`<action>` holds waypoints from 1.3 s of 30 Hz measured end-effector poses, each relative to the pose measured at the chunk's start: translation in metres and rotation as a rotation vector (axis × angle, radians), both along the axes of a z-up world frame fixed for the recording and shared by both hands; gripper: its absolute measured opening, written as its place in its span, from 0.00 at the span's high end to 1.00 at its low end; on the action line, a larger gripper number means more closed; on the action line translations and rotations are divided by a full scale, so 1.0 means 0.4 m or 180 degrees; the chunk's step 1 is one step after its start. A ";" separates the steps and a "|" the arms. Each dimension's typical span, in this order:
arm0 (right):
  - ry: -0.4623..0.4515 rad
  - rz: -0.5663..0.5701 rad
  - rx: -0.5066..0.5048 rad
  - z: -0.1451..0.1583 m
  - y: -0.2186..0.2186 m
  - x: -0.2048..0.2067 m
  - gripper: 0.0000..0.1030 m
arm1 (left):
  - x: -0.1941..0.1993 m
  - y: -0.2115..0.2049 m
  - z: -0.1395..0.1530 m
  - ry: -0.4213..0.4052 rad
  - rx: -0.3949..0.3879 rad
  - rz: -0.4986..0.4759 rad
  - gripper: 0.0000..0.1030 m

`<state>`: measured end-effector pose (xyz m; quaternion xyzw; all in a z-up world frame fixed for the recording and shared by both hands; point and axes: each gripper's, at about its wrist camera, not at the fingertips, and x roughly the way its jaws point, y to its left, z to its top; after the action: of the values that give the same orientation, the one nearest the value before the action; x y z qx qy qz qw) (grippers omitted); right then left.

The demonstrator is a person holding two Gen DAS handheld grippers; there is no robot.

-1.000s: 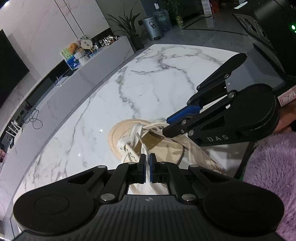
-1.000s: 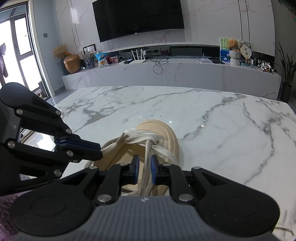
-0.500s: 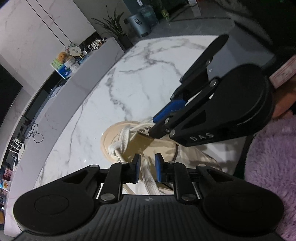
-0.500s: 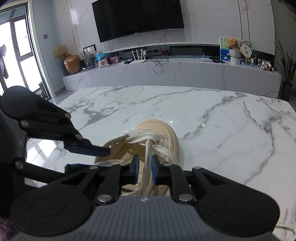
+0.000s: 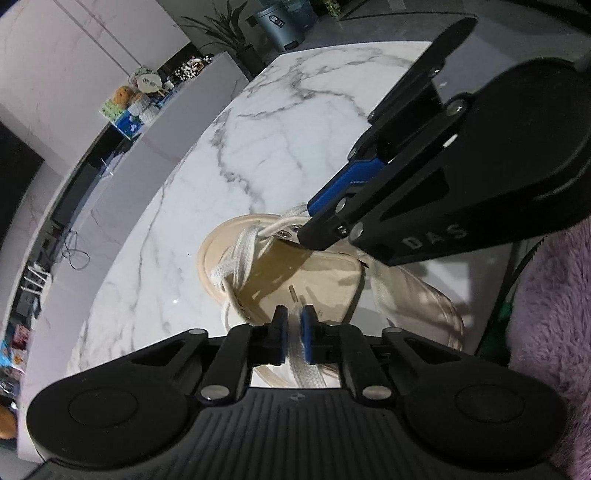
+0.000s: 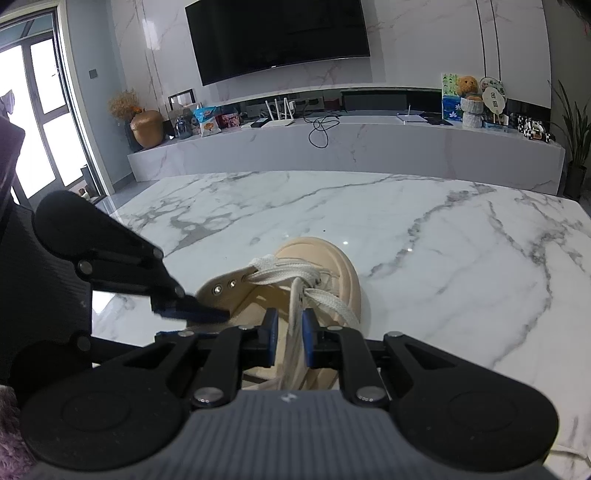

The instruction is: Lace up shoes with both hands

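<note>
A white marble table (image 6: 461,258) is seen across the middle. A wall TV (image 6: 277,33) is mounted top centre above a marble console (image 6: 369,144). A brown vase (image 6: 147,127) is placed left, a teddy bear (image 6: 469,83) upper right, a potted plant (image 6: 574,133) far right. A grey bin (image 5: 280,22) is seen at top.
</note>
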<state>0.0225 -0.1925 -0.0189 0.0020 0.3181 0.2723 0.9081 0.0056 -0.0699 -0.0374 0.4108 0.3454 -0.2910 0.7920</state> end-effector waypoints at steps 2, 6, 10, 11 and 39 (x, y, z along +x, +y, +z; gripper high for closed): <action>0.0020 -0.0008 0.0030 -0.001 -0.004 0.003 0.84 | 0.001 0.007 0.004 -0.0001 -0.0048 0.0015 0.99; 0.0067 -0.0058 0.0072 -0.005 -0.013 0.007 0.85 | -0.003 0.016 0.016 -0.0021 -0.0167 -0.0032 0.99; 0.0090 -0.0089 0.0109 -0.008 -0.017 0.009 0.93 | -0.011 0.015 0.032 -0.0167 -0.0238 -0.0178 0.99; 0.0093 -0.0093 0.0108 -0.008 -0.017 0.008 0.93 | -0.013 0.014 0.037 -0.0196 -0.0261 -0.0234 0.99; 0.0147 -0.0131 0.0110 -0.011 -0.021 0.009 0.93 | 0.009 -0.006 0.015 -0.0128 -0.0301 -0.0535 0.99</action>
<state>0.0259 -0.2011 -0.0233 0.0305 0.3341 0.2588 0.9058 0.0093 -0.0724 -0.0314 0.4063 0.2796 -0.3641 0.7900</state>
